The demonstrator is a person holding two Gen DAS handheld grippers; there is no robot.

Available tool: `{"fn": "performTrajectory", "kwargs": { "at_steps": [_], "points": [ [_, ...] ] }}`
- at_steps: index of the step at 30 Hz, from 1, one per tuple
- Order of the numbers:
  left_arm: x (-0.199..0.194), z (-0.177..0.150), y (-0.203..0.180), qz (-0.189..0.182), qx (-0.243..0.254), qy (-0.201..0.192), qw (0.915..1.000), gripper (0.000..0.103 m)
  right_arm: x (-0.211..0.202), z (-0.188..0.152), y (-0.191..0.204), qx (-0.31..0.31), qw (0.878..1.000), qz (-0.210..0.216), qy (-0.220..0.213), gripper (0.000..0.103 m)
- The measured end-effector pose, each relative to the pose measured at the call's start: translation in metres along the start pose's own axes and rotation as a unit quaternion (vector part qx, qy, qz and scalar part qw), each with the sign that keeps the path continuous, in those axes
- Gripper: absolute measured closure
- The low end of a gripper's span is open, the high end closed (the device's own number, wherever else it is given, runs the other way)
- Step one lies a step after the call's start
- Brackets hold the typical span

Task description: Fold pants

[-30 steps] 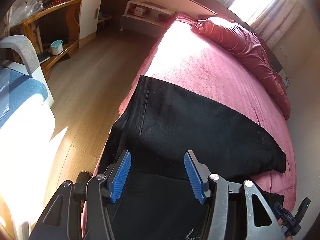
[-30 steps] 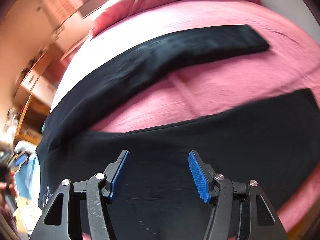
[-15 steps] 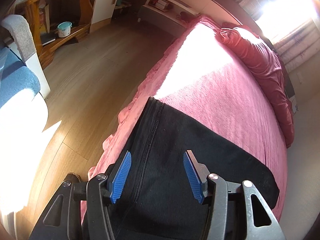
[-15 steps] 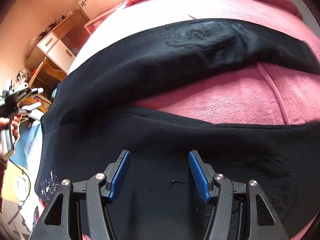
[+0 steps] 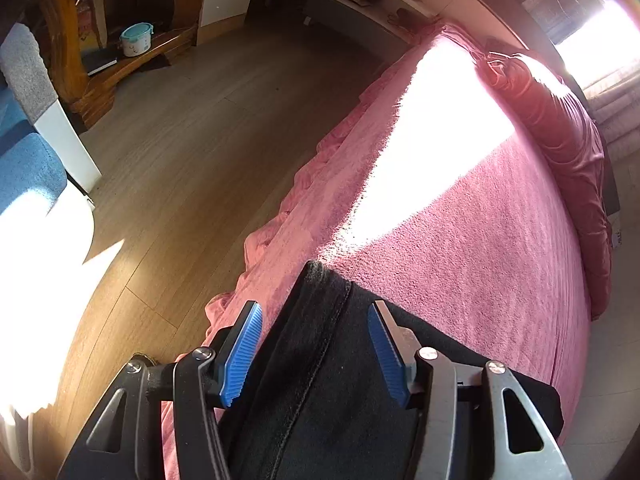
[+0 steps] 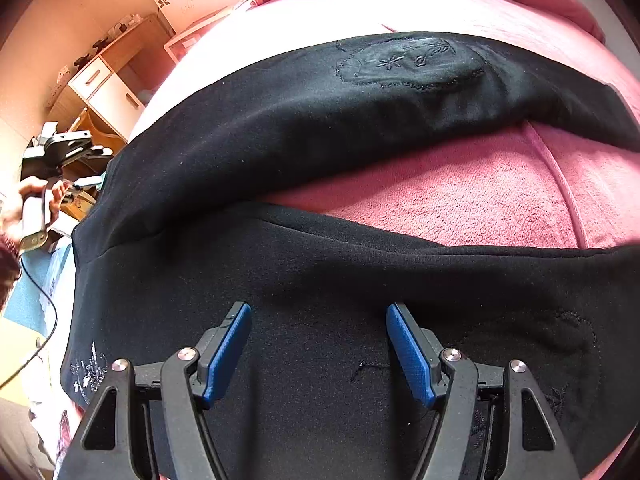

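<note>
Black pants [image 6: 320, 272] lie spread on a pink bed, the two legs apart with pink blanket between them. The far leg [image 6: 360, 104] carries an embroidered patch. My right gripper [image 6: 318, 336] is open, low over the near leg, nothing between its blue pads. In the left wrist view the waist end of the pants [image 5: 320, 360] lies at the bed's left edge. My left gripper [image 5: 314, 344] is open, its pads either side of the seam near the corner. The left gripper also shows in the right wrist view [image 6: 60, 152], held in a hand.
The pink bed [image 5: 480, 232] runs ahead with a red duvet [image 5: 560, 120] along its far side. Wood floor [image 5: 180, 152] lies to the left, with a wooden shelf [image 5: 100, 60], a blue chair [image 5: 24, 168] and a low cabinet [image 5: 360, 4].
My left gripper has moved forward toward the pants' corner at the bed edge, so less black cloth shows ahead. My right gripper has come lower and closer over the near leg. Both stay open.
</note>
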State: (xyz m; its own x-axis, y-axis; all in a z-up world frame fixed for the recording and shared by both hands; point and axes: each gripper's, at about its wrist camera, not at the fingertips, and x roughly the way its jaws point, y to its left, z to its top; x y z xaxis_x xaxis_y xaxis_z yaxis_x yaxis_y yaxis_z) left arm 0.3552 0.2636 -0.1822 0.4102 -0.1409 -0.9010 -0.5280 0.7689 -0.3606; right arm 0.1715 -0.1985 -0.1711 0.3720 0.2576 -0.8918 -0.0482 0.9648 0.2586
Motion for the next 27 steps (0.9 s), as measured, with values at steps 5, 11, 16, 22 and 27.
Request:
{"fn": "performTrajectory", "kwargs": {
  "at_steps": [5,11,16,22,27],
  "points": [
    [0.021,0.003,-0.012,0.001,0.016,0.013,0.9998,0.06,0.008,0.0,0.006,-0.004,1.0,-0.007,0.002,0.031],
    [-0.003,-0.011,-0.024,-0.012,0.066,-0.045,0.9967,0.091,0.011,0.001,0.011,-0.001,1.0,-0.005,0.003,0.03],
    [-0.067,-0.048,-0.034,-0.094,0.122,-0.113,0.9816,0.091,0.005,0.005,0.004,0.004,1.0,0.001,-0.002,0.031],
    [-0.129,-0.105,-0.038,-0.159,0.178,-0.144,0.9603,0.092,-0.012,0.02,-0.005,0.023,0.999,0.013,-0.028,0.032],
    [-0.161,-0.154,-0.028,-0.202,0.213,-0.143,0.945,0.093,-0.025,0.046,-0.013,0.041,0.997,0.045,-0.048,0.04]
  ]
}}
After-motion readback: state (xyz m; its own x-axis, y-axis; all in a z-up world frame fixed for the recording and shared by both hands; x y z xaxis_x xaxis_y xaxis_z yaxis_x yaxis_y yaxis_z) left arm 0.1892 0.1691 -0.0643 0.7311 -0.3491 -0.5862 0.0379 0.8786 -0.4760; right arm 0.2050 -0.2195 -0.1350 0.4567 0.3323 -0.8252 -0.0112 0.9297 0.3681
